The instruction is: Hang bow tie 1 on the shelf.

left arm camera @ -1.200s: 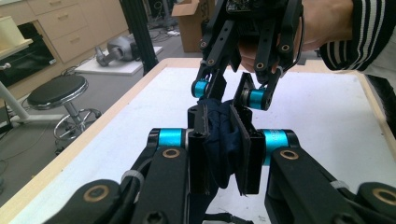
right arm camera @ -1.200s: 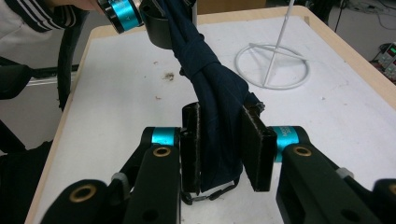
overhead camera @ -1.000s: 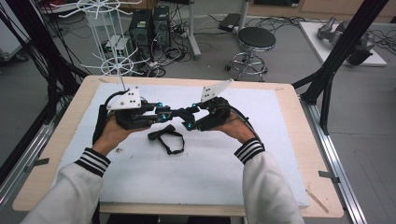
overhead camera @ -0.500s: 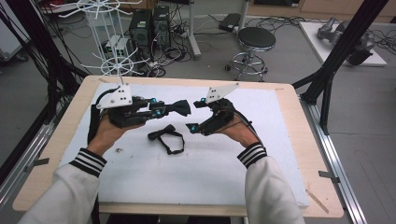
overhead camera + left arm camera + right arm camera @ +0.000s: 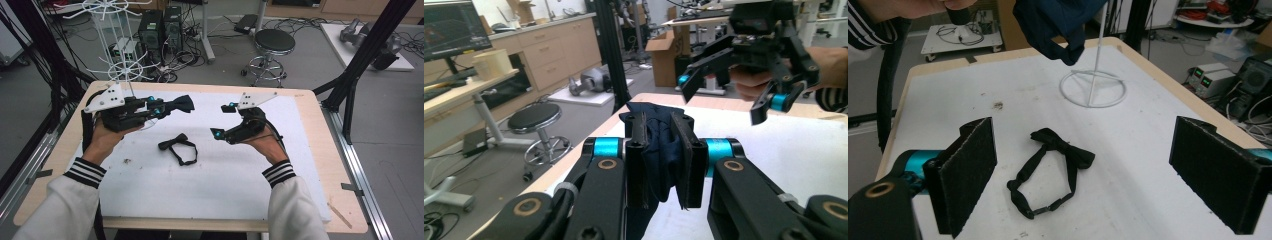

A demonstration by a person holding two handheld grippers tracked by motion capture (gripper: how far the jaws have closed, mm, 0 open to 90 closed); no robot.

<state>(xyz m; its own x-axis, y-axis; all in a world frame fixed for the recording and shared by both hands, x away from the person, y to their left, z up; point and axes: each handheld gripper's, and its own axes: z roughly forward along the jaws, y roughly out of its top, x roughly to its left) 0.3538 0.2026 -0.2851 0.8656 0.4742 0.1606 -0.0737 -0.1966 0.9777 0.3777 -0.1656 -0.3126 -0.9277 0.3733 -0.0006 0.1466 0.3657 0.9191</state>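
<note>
A navy bow tie (image 5: 183, 103) hangs above the white mat, and my left gripper (image 5: 169, 105) is shut on it. In the left gripper view the navy cloth (image 5: 659, 155) is pinched between the two pads. My right gripper (image 5: 222, 121) hovers to the right of it, apart from the cloth. Its jaws have just been opening and now stand wide with nothing between them. A black bow tie (image 5: 1054, 167) with its strap lies flat on the mat below the right gripper (image 5: 1093, 165); in the high view it (image 5: 179, 147) lies between both hands.
A white wire stand (image 5: 118, 47) rises at the table's far left, and its ring base (image 5: 1092, 88) rests on the mat (image 5: 210, 180). A stool (image 5: 274, 42), computers and cables stand on the floor beyond the table.
The two grippers, close together at the navy bow tie a second ago, have drawn apart. The left one moved left with the bow tie; the right one moved right and let go of it.
</note>
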